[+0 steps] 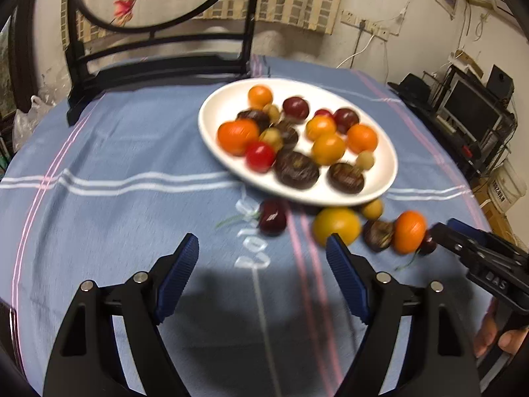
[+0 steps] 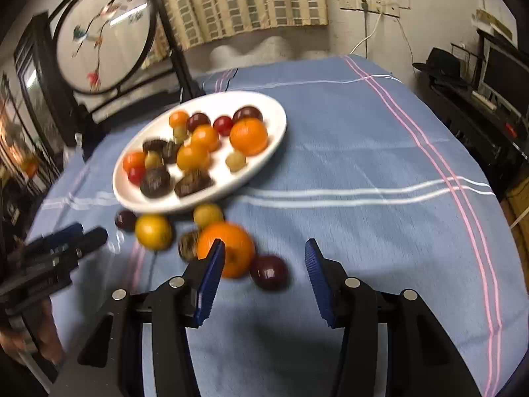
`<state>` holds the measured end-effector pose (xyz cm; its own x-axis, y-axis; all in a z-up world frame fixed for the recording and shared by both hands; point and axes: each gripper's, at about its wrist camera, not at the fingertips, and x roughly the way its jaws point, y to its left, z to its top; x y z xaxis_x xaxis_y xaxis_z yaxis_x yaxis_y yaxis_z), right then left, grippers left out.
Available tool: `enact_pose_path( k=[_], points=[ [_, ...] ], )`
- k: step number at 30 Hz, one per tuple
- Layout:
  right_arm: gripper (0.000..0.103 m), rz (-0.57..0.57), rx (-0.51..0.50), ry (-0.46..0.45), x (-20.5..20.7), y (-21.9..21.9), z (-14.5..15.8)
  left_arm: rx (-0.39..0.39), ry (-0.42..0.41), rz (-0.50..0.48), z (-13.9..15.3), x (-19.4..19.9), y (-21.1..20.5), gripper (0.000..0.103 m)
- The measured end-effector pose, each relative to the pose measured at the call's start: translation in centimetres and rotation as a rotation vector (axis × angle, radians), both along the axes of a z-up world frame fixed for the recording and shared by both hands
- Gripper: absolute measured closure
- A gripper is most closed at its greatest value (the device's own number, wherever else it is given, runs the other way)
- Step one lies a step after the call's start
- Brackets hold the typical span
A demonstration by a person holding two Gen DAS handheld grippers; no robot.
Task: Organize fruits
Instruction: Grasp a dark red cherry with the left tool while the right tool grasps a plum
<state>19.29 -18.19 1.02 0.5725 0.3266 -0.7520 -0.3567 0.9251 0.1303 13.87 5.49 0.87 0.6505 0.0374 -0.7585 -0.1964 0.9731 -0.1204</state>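
Both hand-held grippers are hovering empty over the near part of the surface, which is covered w/ a blue striped cloth. Left hand-held gripper is standing wide, nothing btwn its pads but bare cloth. Right hand-held gripper is standing partly apart, also gripping nothing; the loose orange fruit and a dark red fruit are lying just beyond its tips, the orange one close by the left pad.

Step in hand, as I judge it: picking up the strays left on the cloth and getting them onto the white plate, which is already carrying most of the fruit. Still off the plate, in a loose row along its near rim: a yellow fruit, a small yellow-green one, a brown ridged one, another dark red one.

Next move prob. calls for the right one dropping further, straddling one fruit only, then closing gently – round fruit will likely roll if nudged. The dark red one sits clear; the orange is crowded by the brown one.

Room: cloth to the right is lying bare and wide, good for approach. The strays are sitting tight to the plate rim, so little slack there. Far left, a framed round screen is standing near the plate's far side; surface edge is falling away far right.
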Motion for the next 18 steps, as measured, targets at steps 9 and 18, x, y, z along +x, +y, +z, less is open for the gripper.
enact_pose_path(
  k=[9, 18],
  points=[
    [0.053, 0.018, -0.119, -0.01, -0.8, 0.9, -1.7, -0.015, 0.032, 0.011, -1.5, -0.7, 1.0, 0.026],
    [0.074, 0.017, -0.114, 0.02, 1.0, 1.6, -2.3, 0.003, 0.042, -0.011, -1.9, -0.4, 0.5, 0.026]
  ],
)
